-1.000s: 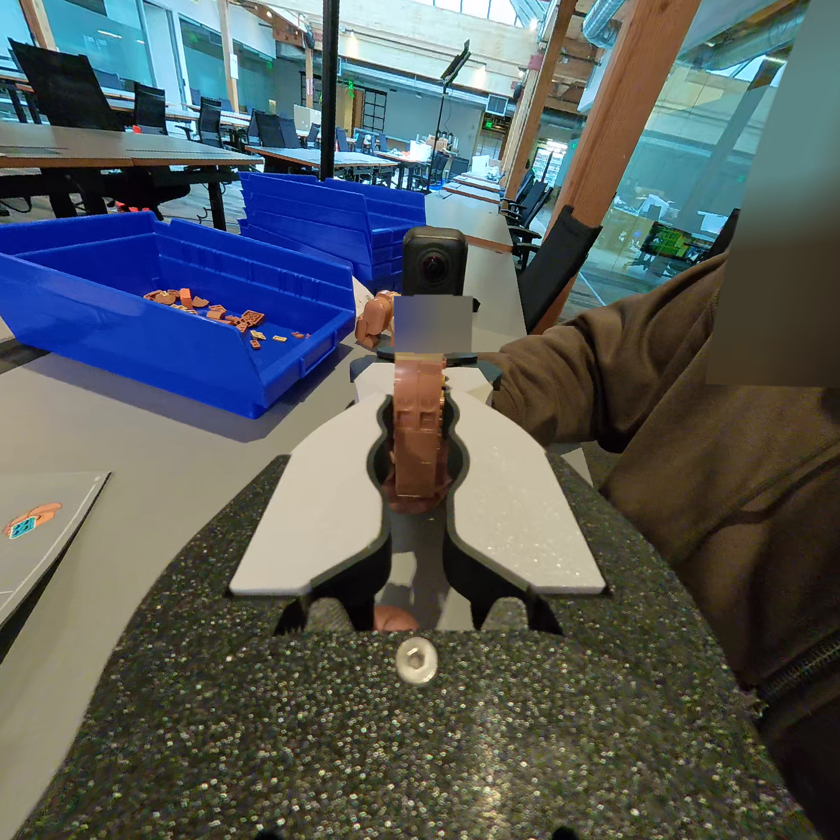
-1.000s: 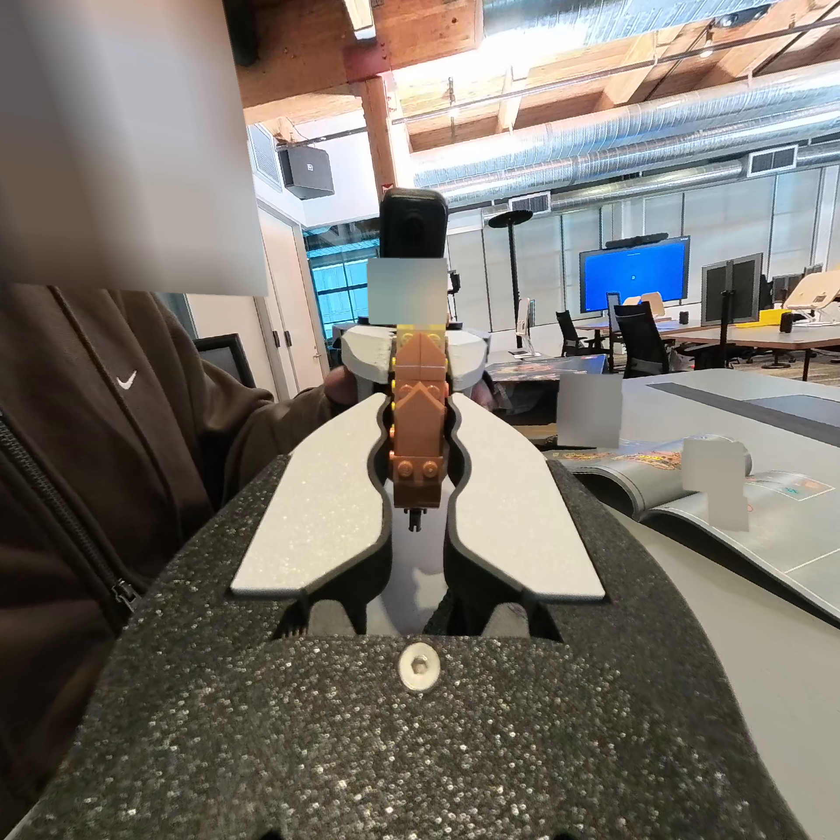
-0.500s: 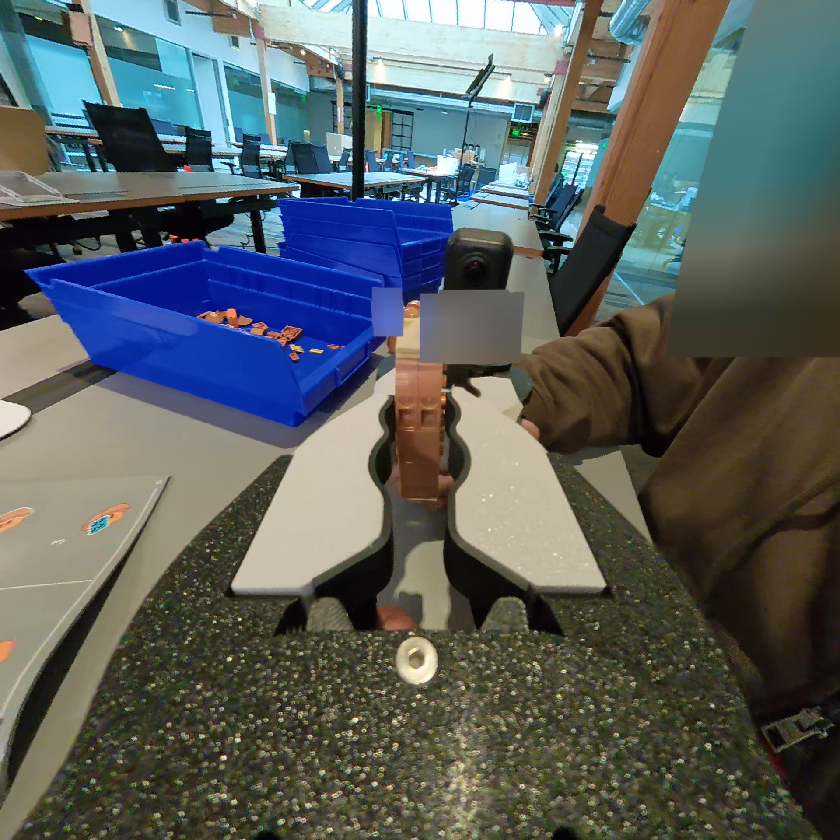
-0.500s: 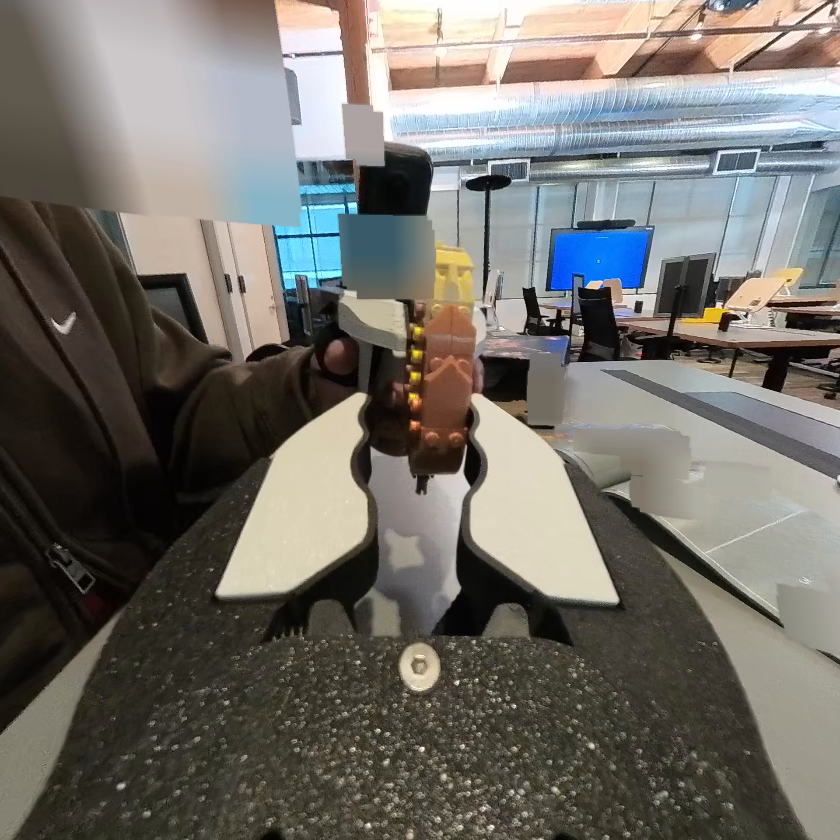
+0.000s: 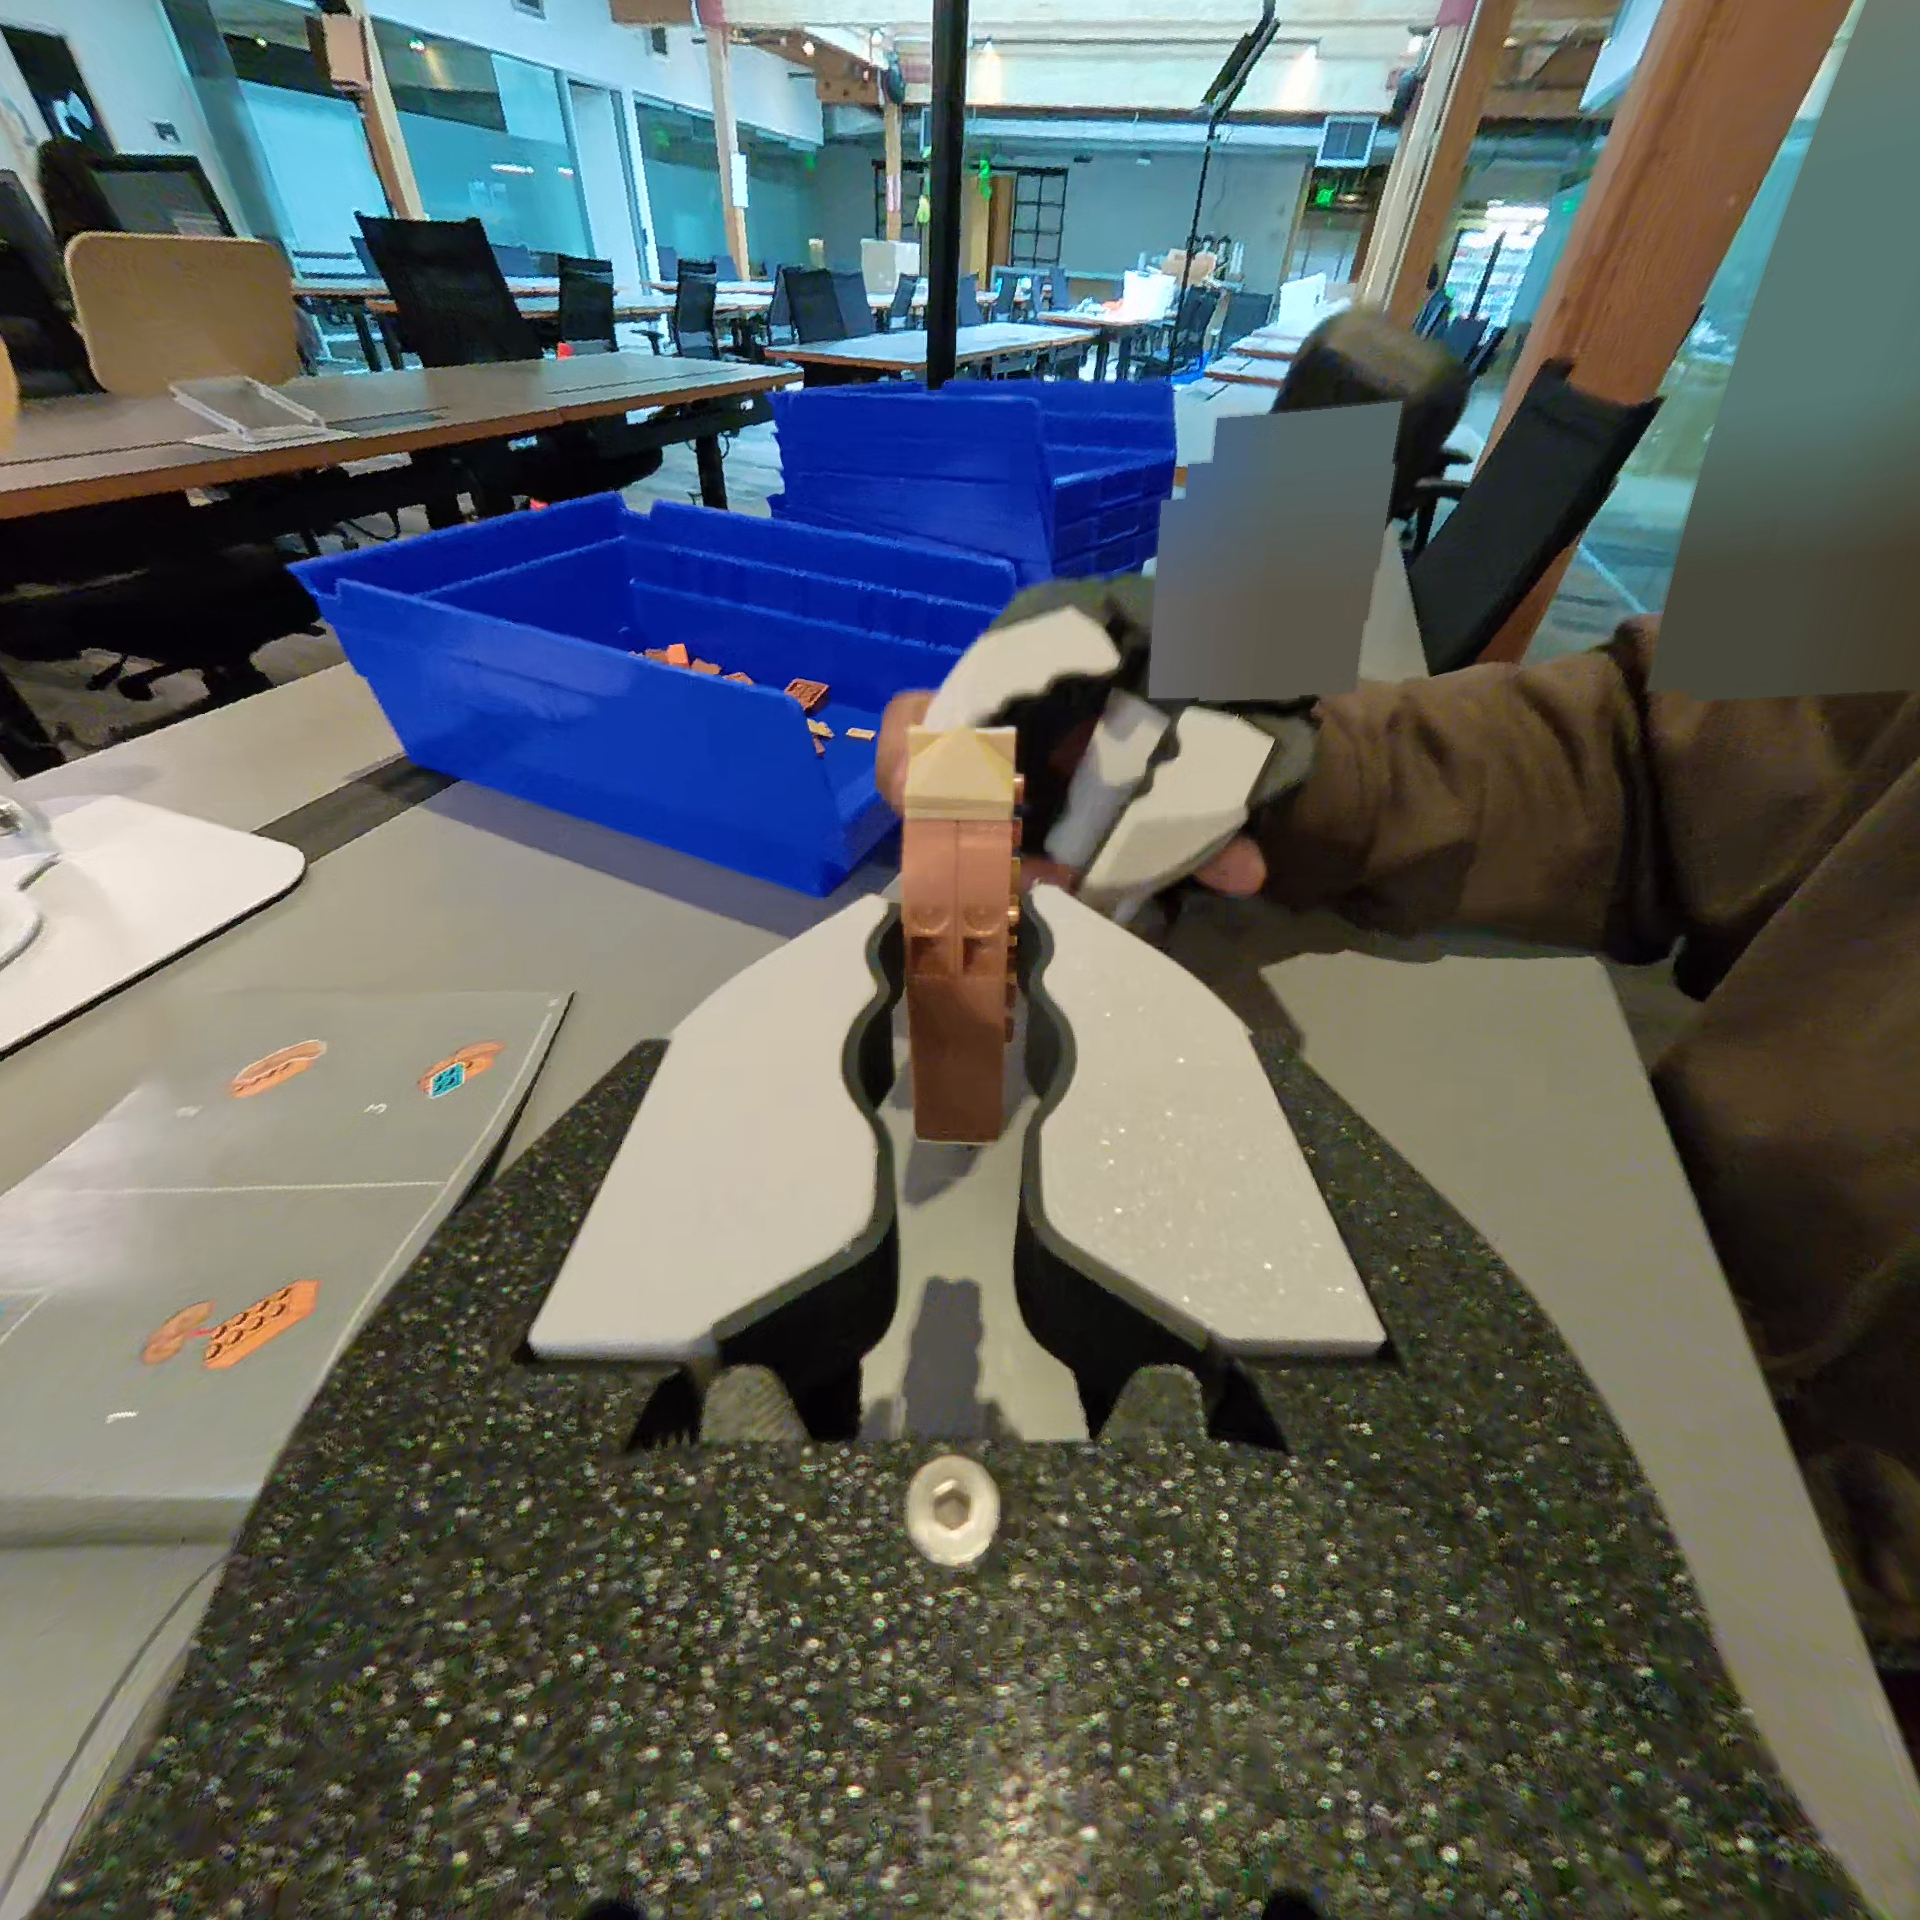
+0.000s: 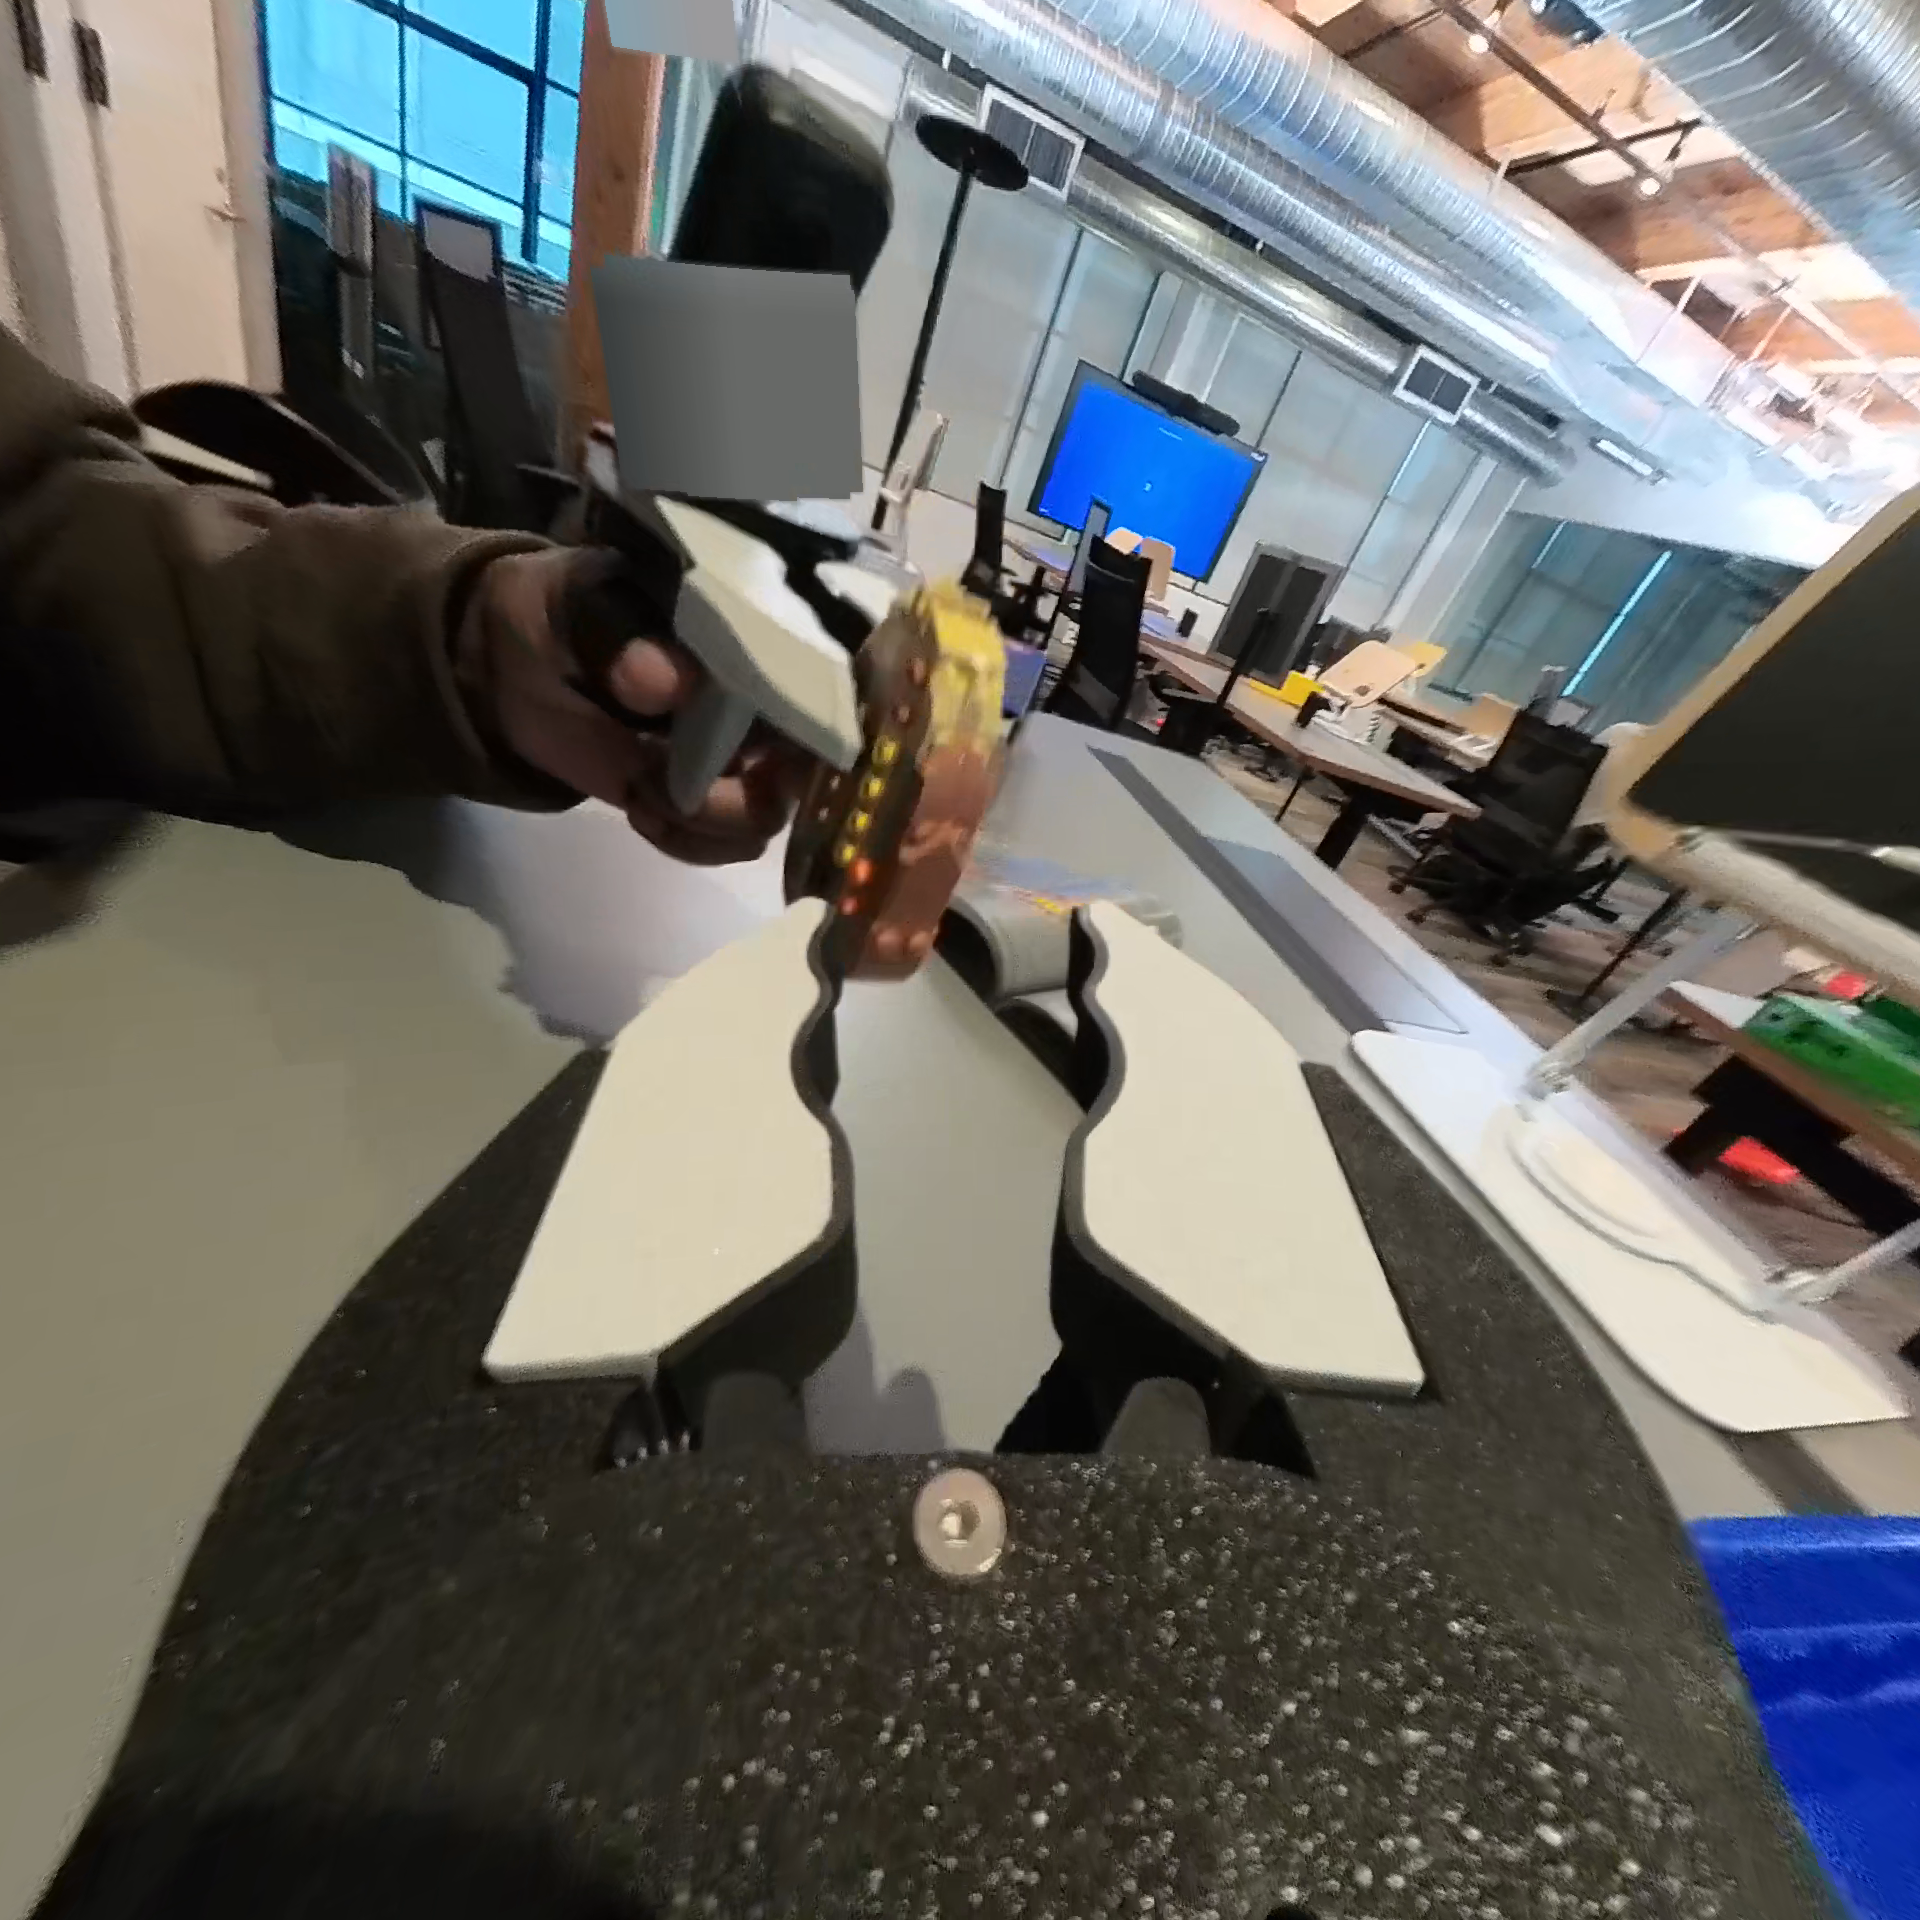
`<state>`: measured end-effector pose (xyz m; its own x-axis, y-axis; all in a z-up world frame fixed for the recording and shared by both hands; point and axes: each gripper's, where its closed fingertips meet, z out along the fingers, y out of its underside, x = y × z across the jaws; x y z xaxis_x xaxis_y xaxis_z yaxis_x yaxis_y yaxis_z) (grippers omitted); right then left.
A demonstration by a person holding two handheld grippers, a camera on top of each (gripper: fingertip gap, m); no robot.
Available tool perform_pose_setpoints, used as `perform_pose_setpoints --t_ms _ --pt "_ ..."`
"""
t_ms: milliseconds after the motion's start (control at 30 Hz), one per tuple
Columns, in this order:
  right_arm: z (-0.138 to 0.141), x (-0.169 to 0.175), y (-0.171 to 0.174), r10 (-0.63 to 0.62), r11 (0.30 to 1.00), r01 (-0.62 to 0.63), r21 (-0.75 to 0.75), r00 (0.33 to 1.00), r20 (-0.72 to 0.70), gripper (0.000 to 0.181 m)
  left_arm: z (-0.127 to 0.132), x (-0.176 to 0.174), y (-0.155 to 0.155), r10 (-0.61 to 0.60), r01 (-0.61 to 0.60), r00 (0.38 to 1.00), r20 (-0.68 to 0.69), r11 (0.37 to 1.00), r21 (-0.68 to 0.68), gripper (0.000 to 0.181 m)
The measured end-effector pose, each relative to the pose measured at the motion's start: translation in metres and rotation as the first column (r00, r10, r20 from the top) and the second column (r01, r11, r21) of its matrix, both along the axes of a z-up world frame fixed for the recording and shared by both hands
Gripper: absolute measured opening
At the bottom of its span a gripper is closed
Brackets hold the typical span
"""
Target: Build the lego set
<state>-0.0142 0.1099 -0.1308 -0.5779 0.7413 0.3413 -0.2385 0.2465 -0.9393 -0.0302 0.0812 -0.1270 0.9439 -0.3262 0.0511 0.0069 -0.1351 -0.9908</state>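
Note:
My left gripper is shut on a brown lego assembly with a tan sloped top, held upright above the grey table. My right gripper is open and empty, with its jaws wide apart. In the right wrist view the assembly shows blurred, with a yellow top and a row of yellow and orange studs. There it sits just beyond my left fingertip, in the left gripper. The right gripper also shows in the left wrist view, tilted, just behind and right of the assembly.
A blue bin with several loose brown pieces stands at the back left, with stacked blue bins behind it. An instruction booklet lies at the left. A white stand base is at the right. A person's brown sleeve reaches in. One gripper's finger ends stand about 4 cm off the other's.
My right gripper has opened, let go of the assembly and pulled away from it. The left gripper keeps hold of the assembly and has swung with it.

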Motion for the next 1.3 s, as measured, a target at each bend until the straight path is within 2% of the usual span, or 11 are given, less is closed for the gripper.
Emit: perform_pose_setpoints --t_ms 100,233,367,533,800,1300 --pt "0.02 0.003 -0.001 0.014 0.997 -0.009 0.076 0.998 -0.058 0.039 -0.012 0.0 0.002 -0.01 0.009 1.0 -0.017 1.0 -0.029 0.021" --pt "0.036 0.003 -0.012 0.094 0.971 -0.071 0.229 0.992 -0.089 0.039 -0.024 0.001 0.005 -0.036 0.035 0.999 -0.023 0.998 -0.053 0.021" --pt "0.024 -0.005 -0.026 0.165 0.89 -0.124 0.438 0.985 -0.057 0.039 -0.032 -0.003 0.008 -0.043 0.043 0.999 0.001 0.997 -0.07 0.021" --pt "0.001 -0.021 -0.036 0.196 0.799 -0.154 0.581 0.981 -0.009 0.039 -0.044 -0.009 0.009 -0.031 0.028 0.999 -0.026 0.994 -0.108 0.021" --pt "-0.009 -0.023 -0.036 0.208 0.79 -0.182 0.585 0.978 0.023 0.033 -0.055 -0.012 0.009 -0.027 0.02 0.999 -0.045 0.989 -0.148 0.021" --pt "-0.023 -0.023 -0.043 0.207 0.721 -0.177 0.67 0.978 0.035 0.03 -0.065 -0.014 0.007 -0.015 -0.016 0.989 -0.149 0.979 -0.205 0.021"
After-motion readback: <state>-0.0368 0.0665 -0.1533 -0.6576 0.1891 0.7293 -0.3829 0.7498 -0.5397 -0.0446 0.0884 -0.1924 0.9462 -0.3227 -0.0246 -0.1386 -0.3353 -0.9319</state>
